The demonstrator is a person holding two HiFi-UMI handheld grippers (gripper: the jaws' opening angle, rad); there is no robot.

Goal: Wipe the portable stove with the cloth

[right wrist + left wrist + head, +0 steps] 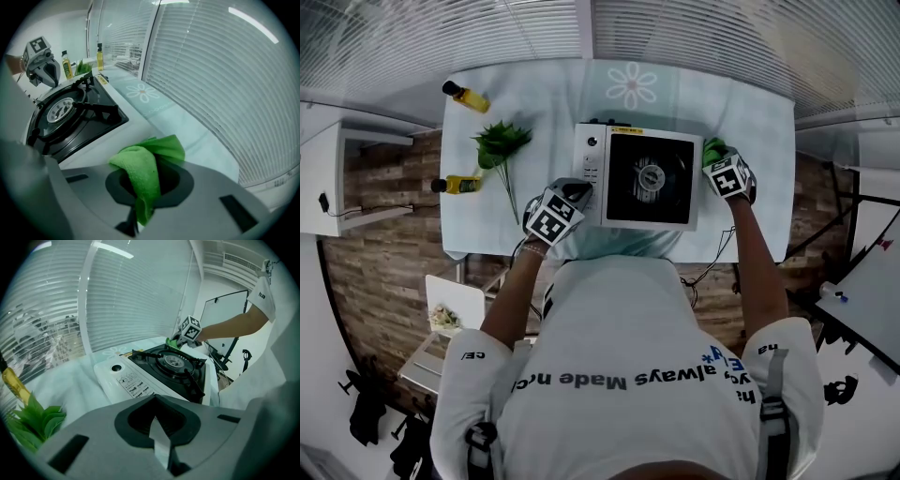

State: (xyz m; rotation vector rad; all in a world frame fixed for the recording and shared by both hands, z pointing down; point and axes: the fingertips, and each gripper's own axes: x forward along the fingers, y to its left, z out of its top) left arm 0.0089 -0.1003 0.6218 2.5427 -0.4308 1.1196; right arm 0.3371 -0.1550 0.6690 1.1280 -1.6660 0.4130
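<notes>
- The right hand-held gripper [139, 213] was pinching a bright green microfibre cloth [143, 166], and a loose fold of it bunched up just ahead of the closed jaws.
- The cloth sat at the right rim of the white portable gas stove with the black burner tray [642, 178], toward its far corner. Whether it was pressed onto the casing or only just above it could not be told.
- The left hand-held gripper [161, 446] had its jaws pressed together on nothing. It hung at the stove's near-left corner, by the control panel, and contact with the casing was unclear.
- The stove stood mid-way along the pale, flower-printed worktop [750, 103]. Two yellow bottles [467, 96] and a green leafy sprig [502, 145] lay well to its left, clear of the work.
- The step in hand looked like a wiping pass along the right edge.
- The next move would call for pressing the cloth flat and drawing it along the white rim. The pinch would need to stay firm and the loose fold kept off the black pan supports, where it could snag.
- The light stove might slide under that pressure, so the left hand-held gripper would probably need to brace it.
</notes>
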